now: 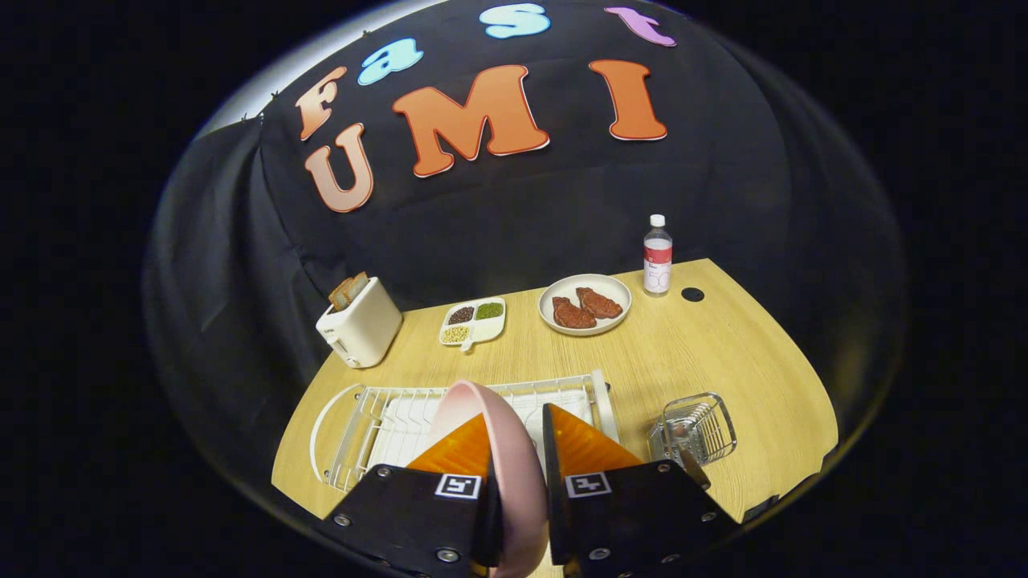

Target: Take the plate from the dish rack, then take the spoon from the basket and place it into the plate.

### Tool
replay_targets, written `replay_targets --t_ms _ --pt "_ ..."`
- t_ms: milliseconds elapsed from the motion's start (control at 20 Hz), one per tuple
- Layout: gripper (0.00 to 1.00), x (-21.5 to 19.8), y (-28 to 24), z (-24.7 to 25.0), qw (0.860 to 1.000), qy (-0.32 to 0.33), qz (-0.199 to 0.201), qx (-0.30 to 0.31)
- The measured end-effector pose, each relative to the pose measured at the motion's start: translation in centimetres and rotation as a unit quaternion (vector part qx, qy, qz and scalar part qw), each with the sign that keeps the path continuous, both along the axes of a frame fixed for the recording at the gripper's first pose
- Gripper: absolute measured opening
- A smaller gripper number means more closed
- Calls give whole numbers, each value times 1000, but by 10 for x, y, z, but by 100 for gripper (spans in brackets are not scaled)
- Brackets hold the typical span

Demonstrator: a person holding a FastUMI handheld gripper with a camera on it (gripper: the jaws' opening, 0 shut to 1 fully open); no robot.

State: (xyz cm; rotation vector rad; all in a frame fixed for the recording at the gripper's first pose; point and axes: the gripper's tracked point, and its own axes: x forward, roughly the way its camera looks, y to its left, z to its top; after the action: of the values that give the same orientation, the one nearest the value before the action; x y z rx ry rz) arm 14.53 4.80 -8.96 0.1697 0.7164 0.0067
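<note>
The gripper had its two fingers closed onto the rim of the pink plate, one finger on each face, so the plate stood on edge between them and ran from their roots out past their tips. The plate appeared lifted clear of the white dish rack, which lay just ahead of and below the fingers, mostly on the left finger's side; whether the plate's lower edge was fully free of the wires could not be told, since the fingers hid it.

By that reading, the first step looked nearly done: the plate was in the grip and out of its slot, but it had not yet been set down on the wooden table. The rest of the task was untouched. The wire basket stood just beside the right finger, a little ahead of it, with something pale inside that was probably the spoon, too small to make out.

Well beyond the fingers sat a toaster holding bread, a divided dish of beans, a plate of meat and a water bottle.
</note>
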Motion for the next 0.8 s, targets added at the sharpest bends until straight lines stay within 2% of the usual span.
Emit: replay_targets --t_ms 450,800 --pt "24 -65 -1 22 999 -21 41 16" --pt "24 -107 -19 3 999 -27 33 12"
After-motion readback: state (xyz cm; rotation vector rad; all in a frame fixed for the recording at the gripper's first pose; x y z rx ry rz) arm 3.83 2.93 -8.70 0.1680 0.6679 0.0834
